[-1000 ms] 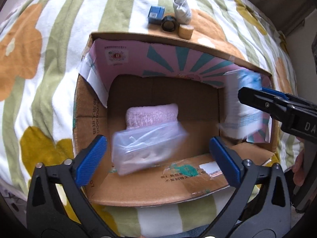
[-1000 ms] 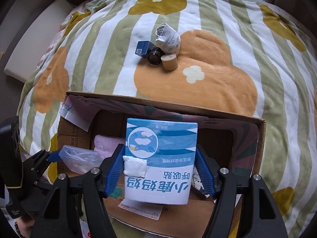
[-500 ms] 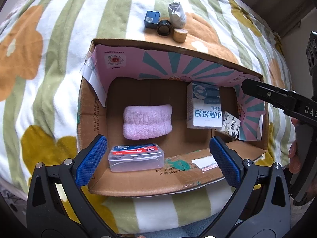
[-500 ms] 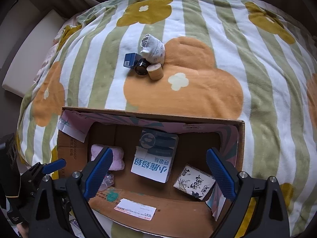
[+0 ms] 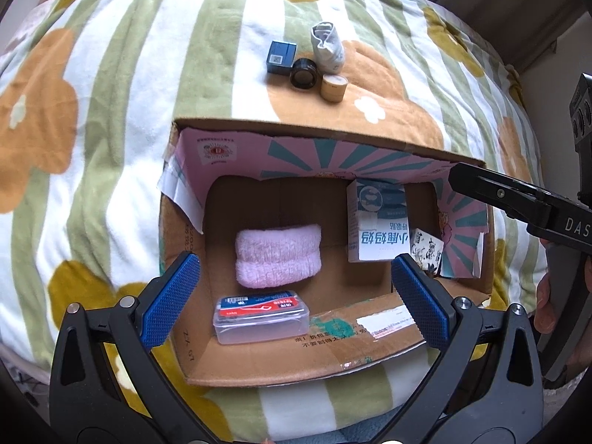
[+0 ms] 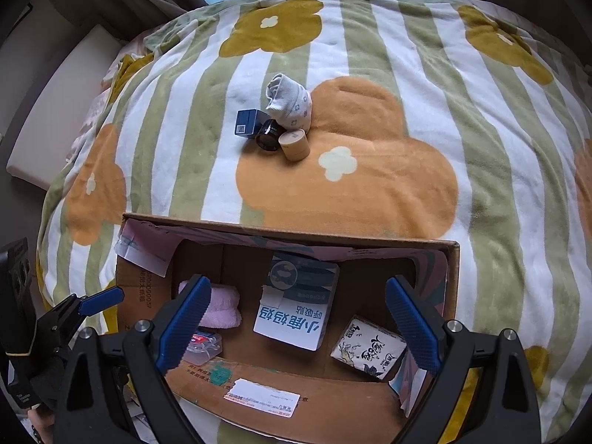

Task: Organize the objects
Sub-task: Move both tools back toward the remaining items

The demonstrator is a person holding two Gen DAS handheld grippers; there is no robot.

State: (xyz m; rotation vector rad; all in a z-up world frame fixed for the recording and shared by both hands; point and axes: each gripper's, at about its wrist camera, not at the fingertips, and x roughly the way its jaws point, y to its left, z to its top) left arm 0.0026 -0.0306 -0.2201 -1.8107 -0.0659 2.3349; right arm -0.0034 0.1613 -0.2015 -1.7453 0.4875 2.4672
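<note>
Blue-white box (image 6: 296, 307) leans upright, long axis toward far wall.

Soft even daylight, sharp focus, strong fisheye bending with dark vignetted corners.

The blue-and-white box (image 6: 296, 307) in the cardboard box (image 5: 259, 355) carried large upside-down characters, 小鹿妈妈, with 呼吸贴 beneath. The right gripper (image 5: 547, 214) showed the white letters "DAS" at the frame edge. Other printing was too small to read.
</note>
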